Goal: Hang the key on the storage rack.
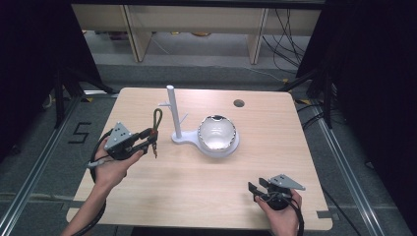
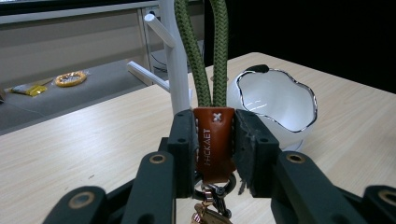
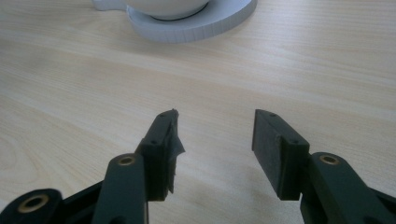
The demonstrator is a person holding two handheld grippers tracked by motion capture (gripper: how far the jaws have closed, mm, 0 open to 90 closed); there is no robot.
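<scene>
The brown leather tab (image 2: 214, 140) of the keychain (image 1: 156, 129) is carrying stamped writing running along its length; in the left gripper view it is looking like "PHCKAET", though the letters are too faint to be sure. A "5" (image 1: 79, 132) is taped on the floor left of the worktop (image 1: 196, 187).

Left gripper (image 1: 147, 140) is hovering over the worktop's left part w/ jaws closed tight on the tab, pads pressing both sides. The keychain's long axis is standing near upright: green cord loop (image 2: 205, 51) is rising above the jaws, metal clasp (image 2: 212, 205) is hanging below them. In the left gripper view the loop is lining up w/ the white peg stand (image 1: 173, 115), whose side pegs are sticking out at angles; the stand is sitting just beyond, near the worktop's centre. The white bowl (image 1: 217, 132) w/ dark wavy rim is resting on the stand's round base, right of the post.

Right gripper (image 1: 255, 188) is resting low near the front right edge, well apart from the stand, jaws standing wide open, holding nothing. Between the two grippers the front half of the worktop is lying bare wood, giving room. A round hole (image 1: 239, 103) is sitting near the far edge.
</scene>
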